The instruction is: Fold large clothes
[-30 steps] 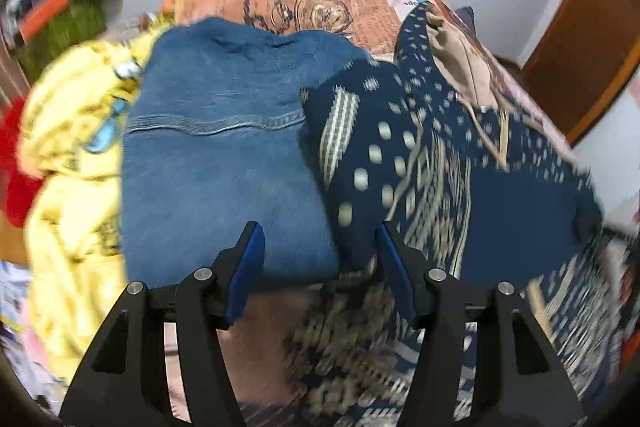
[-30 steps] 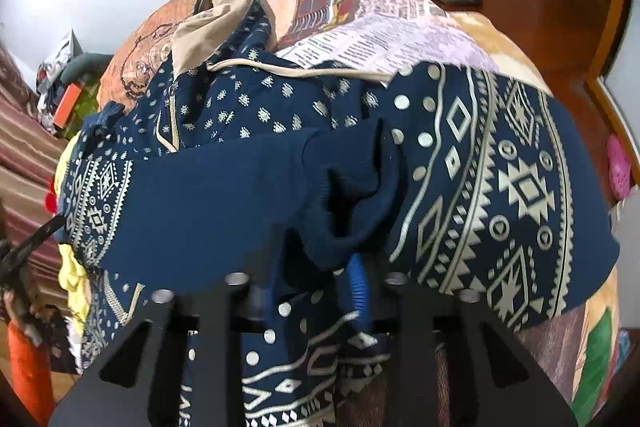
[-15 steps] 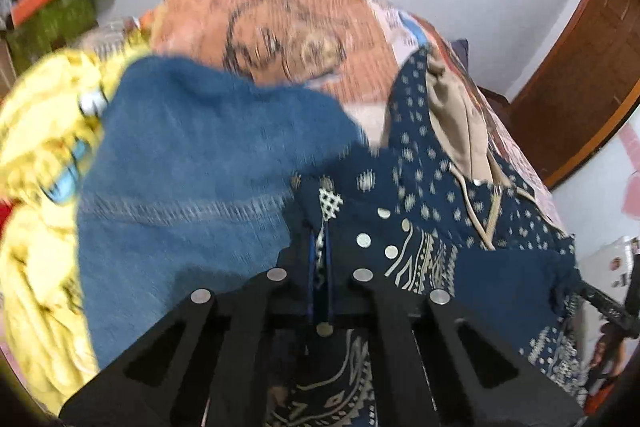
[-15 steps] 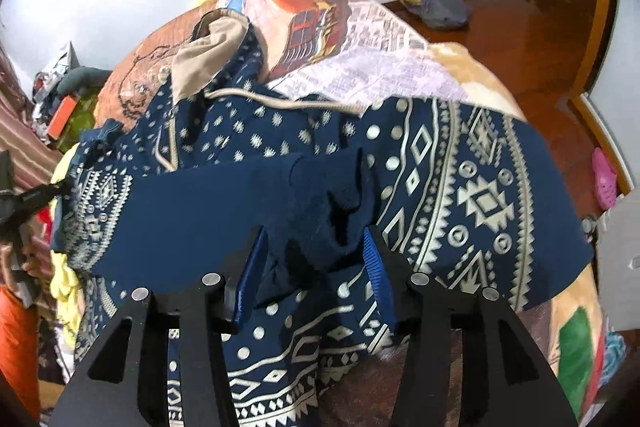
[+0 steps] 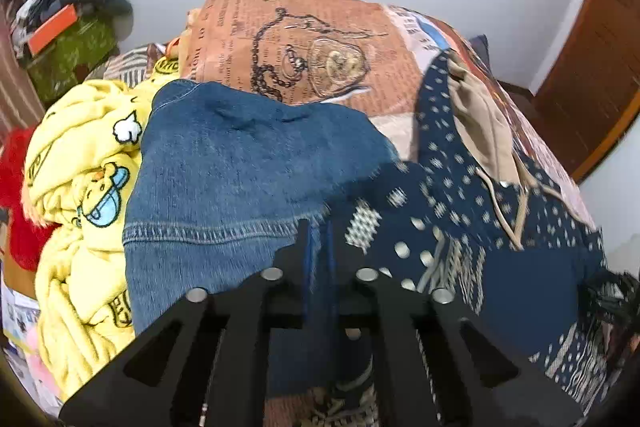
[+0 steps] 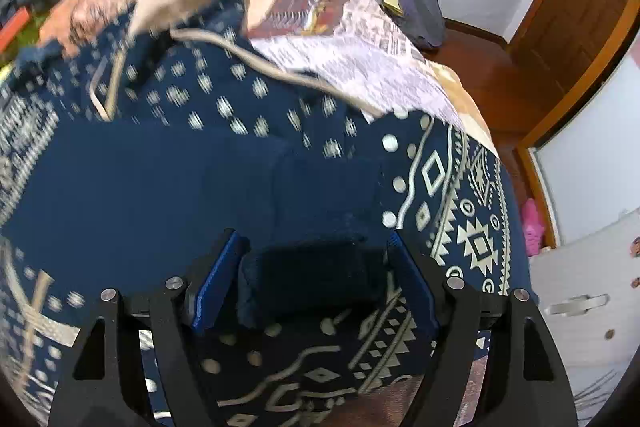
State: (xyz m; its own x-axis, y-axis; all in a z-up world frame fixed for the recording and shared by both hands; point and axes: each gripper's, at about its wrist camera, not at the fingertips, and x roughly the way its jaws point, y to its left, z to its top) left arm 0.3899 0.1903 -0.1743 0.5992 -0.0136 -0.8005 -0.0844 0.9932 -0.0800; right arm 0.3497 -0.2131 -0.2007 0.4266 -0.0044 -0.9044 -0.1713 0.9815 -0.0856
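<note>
Orange printed bedspread (image 5: 304, 39) under navy hoodie (image 6: 168, 179), white walls — left tool (image 5: 319, 247) nearly closed yet opening, right tool (image 6: 314, 267) opening around cuff (image 6: 308, 279).

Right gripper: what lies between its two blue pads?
In the right wrist view, the hoodie's plain navy cuff lies between the pads of the right gripper, whose jaws are opening; neither pad presses it.
</note>
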